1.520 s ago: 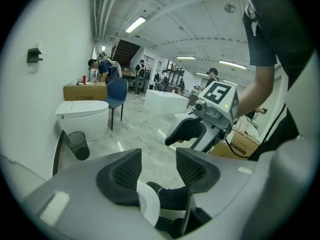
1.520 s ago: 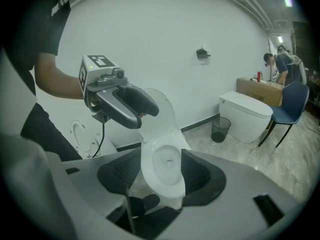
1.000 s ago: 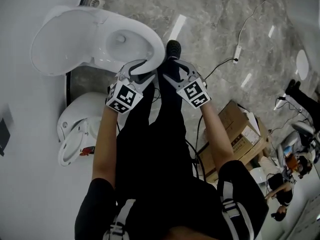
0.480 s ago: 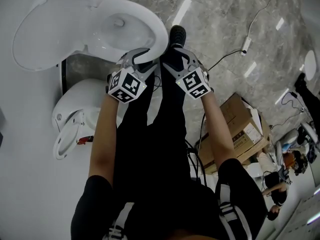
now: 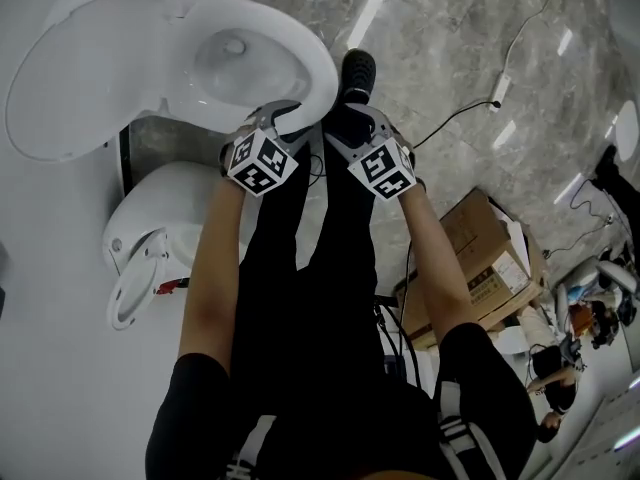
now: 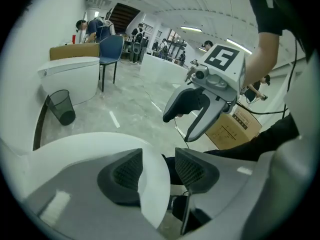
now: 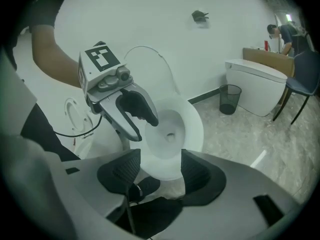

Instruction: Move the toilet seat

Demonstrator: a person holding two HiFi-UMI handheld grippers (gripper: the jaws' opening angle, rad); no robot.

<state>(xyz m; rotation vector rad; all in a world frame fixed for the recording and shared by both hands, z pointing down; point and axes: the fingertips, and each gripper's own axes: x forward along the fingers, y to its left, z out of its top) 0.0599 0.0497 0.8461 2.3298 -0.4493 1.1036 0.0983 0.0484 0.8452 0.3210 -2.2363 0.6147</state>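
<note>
Left grey two-jaw gripper with marker cube (image 5: 274, 120): brought down and forward from just short of the glossy white toilet rim (image 5: 322, 83) onto its front edge. Its jaws have just been closing a little. The rim edge is now taken between them, lying against the left pad, with a gap left at the right pad. Right grey two-jaw gripper with marker cube (image 5: 352, 126): lowered likewise, now set just beside the rim's front.

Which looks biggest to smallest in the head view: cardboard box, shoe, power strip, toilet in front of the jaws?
1. toilet, by far the largest
2. cardboard box
3. shoe
4. power strip, a thin sliver

The box top stands nearer the camera than the floor items, which may inflate it a little.
</note>
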